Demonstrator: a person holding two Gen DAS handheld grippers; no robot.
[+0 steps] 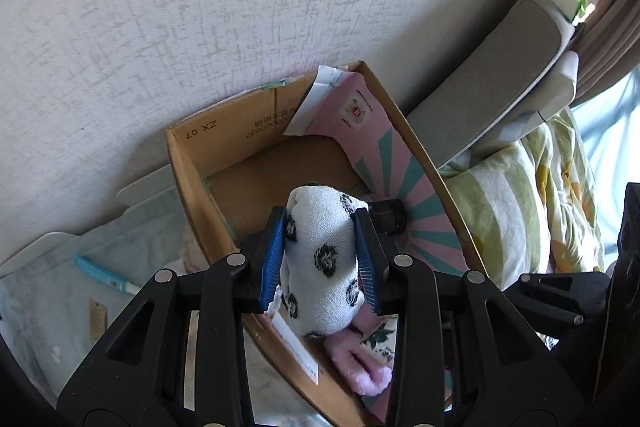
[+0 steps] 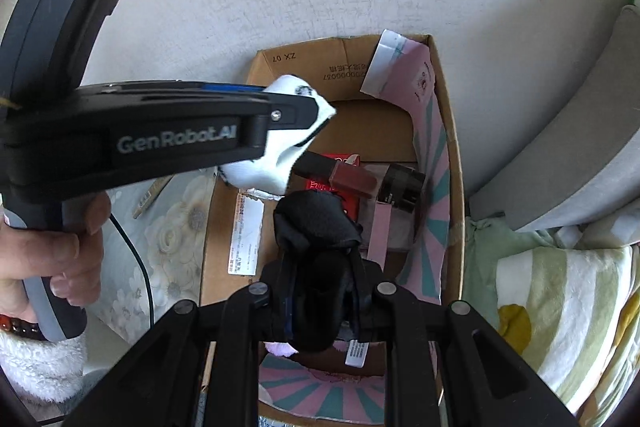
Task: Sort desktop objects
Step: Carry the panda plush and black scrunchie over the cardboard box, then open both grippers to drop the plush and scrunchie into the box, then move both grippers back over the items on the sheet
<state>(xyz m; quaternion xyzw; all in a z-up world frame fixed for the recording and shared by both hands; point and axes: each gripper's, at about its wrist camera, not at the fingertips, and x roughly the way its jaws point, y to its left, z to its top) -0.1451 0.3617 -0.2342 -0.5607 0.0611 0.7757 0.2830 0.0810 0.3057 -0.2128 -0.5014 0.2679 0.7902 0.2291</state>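
My left gripper is shut on a white sock with black spots and holds it above the open cardboard box. In the right wrist view the left gripper reaches in from the left, with the white sock over the box. My right gripper is shut on a rolled black sock above the near part of the box. A pink fluffy item lies in the box below the white sock.
The box holds a pink and teal striped bag, a red packet, a brown tube and a dark block. A blue pen lies on the cloth to the left. A striped blanket lies to the right, a wall behind.
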